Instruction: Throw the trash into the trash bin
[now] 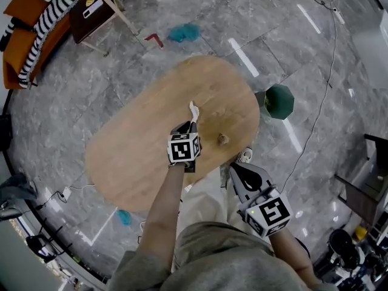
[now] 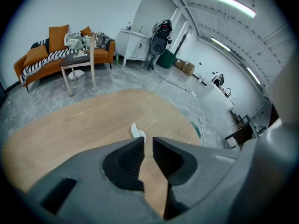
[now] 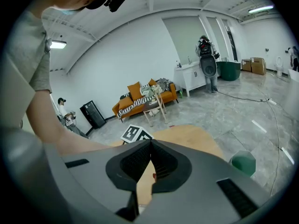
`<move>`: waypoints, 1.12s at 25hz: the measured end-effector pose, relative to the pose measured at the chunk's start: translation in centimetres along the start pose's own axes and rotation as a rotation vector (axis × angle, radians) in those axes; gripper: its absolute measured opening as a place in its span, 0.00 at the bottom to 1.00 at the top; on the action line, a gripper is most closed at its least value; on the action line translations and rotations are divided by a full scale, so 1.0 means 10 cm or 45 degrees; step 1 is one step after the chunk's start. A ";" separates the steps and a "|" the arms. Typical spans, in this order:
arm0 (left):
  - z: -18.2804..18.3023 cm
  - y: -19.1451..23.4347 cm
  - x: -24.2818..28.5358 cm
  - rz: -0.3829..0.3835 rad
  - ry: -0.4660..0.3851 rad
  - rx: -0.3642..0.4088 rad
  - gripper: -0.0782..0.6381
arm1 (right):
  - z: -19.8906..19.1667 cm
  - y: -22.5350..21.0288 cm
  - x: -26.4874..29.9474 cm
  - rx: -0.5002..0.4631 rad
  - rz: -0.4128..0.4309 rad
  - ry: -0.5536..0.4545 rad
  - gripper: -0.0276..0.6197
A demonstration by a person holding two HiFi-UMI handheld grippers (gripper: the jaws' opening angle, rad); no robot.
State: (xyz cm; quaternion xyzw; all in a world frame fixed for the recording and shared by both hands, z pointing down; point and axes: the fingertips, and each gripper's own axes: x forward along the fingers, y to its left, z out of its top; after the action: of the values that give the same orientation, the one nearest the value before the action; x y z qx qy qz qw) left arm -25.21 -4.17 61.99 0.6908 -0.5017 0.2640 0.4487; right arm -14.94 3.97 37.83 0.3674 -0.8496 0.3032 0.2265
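My right tool [image 3: 150, 143] hangs nearest me, closed on nothing. Farther out, my left tool [image 1: 192, 122] is over the tabletop [image 1: 145, 144], its jaws a narrow slit apart and empty. The white paper scrap [image 1: 193, 110] lies just beyond its tips. I judge this the reach: next I widen, straddle the scrap, close, then carry it to the green trash bin [image 1: 279, 100] on the floor, far right.

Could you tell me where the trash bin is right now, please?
In the head view the green bin stands on the floor just past the table's right end, to the right of the white scrap.
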 end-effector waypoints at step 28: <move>-0.26 0.21 0.96 -0.006 0.132 0.150 0.40 | -0.48 -0.35 0.33 0.209 -0.067 0.077 0.05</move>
State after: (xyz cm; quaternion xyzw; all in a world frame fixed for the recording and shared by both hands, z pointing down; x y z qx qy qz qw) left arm -23.53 -6.46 71.73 0.7026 -0.4599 0.3274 0.4332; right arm -13.58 3.74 44.53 0.3977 -0.8045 0.3768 0.2292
